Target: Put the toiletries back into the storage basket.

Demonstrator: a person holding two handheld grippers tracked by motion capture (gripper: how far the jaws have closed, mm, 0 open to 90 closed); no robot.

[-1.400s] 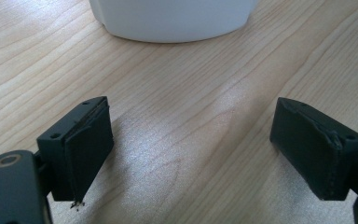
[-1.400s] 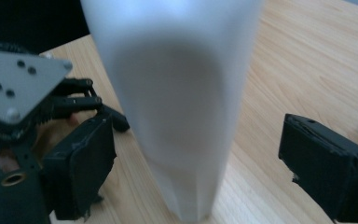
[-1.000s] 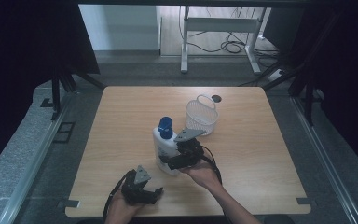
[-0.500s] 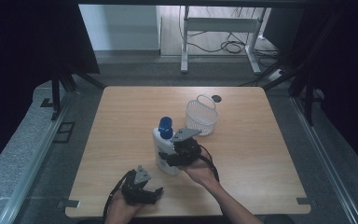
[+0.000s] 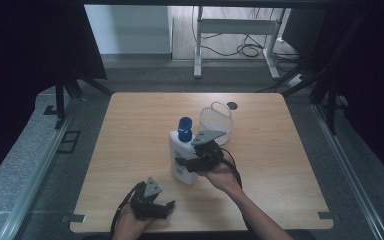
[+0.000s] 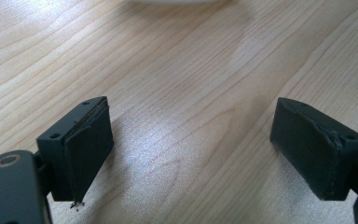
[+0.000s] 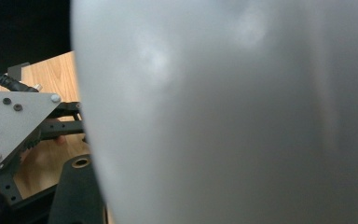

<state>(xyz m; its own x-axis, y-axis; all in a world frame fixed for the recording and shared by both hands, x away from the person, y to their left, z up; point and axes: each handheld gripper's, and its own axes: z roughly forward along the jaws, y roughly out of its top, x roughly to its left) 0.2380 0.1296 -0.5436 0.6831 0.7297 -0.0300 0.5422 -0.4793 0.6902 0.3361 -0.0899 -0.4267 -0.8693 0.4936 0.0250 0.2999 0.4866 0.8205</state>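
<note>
A white bottle (image 5: 181,156) with a blue cap (image 5: 185,128) stands upright on the wooden table (image 5: 280,165), just left of centre. My right gripper (image 5: 186,164) comes in from the right and is shut on the bottle's lower body. In the right gripper view the bottle (image 7: 237,112) is pressed up close to the camera. My left gripper (image 5: 164,206) rests low at the table's front edge, below and left of the bottle. Its jaws stand wide apart in the left gripper view, where my left gripper (image 6: 191,154) has bare wood between its fingers.
A white mesh basket (image 5: 216,121) with a handle stands just behind and right of the bottle. A small dark disc (image 5: 231,105) lies beyond it near the far edge. Bare wood stretches to the left and right sides of the table.
My right gripper has edged slightly left against the bottle and closed on it. The bottle stays upright in place. The left gripper has not moved.
</note>
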